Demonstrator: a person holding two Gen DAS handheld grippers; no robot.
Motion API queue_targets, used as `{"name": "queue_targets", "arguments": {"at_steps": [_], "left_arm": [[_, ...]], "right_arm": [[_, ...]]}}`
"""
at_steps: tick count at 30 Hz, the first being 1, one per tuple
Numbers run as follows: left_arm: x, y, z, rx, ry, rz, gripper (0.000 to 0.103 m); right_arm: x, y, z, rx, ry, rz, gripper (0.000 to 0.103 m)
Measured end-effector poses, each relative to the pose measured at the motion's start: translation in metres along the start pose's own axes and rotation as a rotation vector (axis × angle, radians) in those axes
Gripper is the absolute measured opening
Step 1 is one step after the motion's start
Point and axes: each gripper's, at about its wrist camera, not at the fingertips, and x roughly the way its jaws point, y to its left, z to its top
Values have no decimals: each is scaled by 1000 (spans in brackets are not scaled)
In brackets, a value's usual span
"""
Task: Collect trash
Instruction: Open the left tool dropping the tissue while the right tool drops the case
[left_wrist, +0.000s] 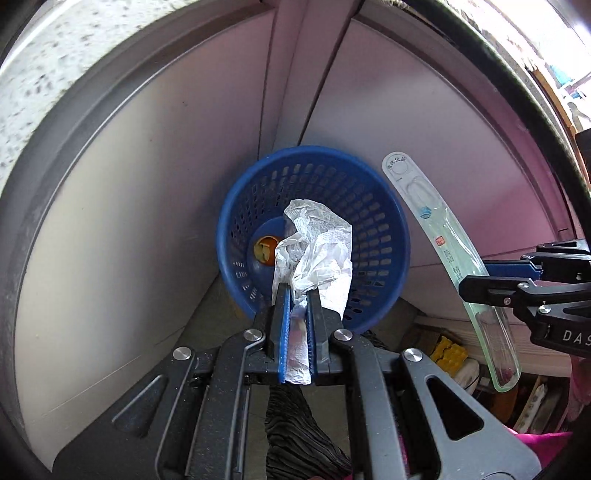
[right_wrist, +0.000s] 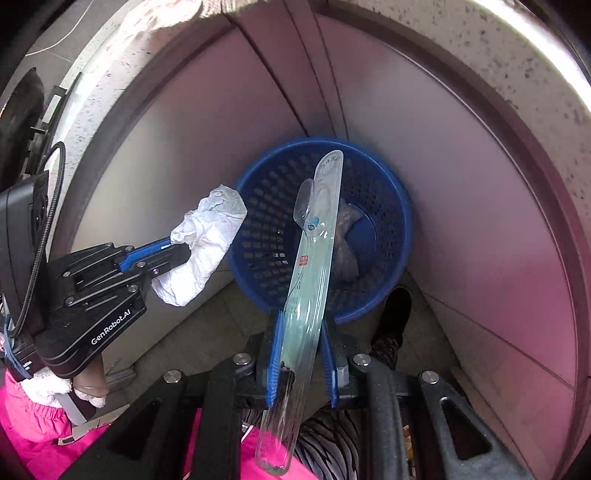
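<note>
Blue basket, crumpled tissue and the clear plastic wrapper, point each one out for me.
Blue basket (left_wrist: 373, 236): left wrist view, on its inner perforated wall.
Tissue (left_wrist: 317, 251): left wrist view, on the crumpled middle.
Wrapper (right_wrist: 314, 266): right wrist view, on its mid-length, over the basket.

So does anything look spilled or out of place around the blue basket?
Nothing stands out. The blue basket stands upright in the corner with scraps inside, no spill visible; the crumpled tissue and clear plastic wrapper are held.

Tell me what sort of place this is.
Probably a home kitchen corner at floor level: a blue perforated wastebasket stands on the floor where plain cabinet panels meet, under a speckled stone-like countertop.
</note>
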Motion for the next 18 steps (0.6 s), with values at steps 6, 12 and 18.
{"name": "queue_targets", "arguments": {"at_steps": [6,12,18], "left_arm": [[9,-5,-1,10,12,4,5],[2,-6,-4,14,8,0,18],[-8,-6,-2,19,-11,-13,35]], "right_arm": [[3,-3,8,-9,12,-31,19],[-2,1,7,-22,-13,-43,30],[-19,-1,9,-12,-45,-32,38]]}}
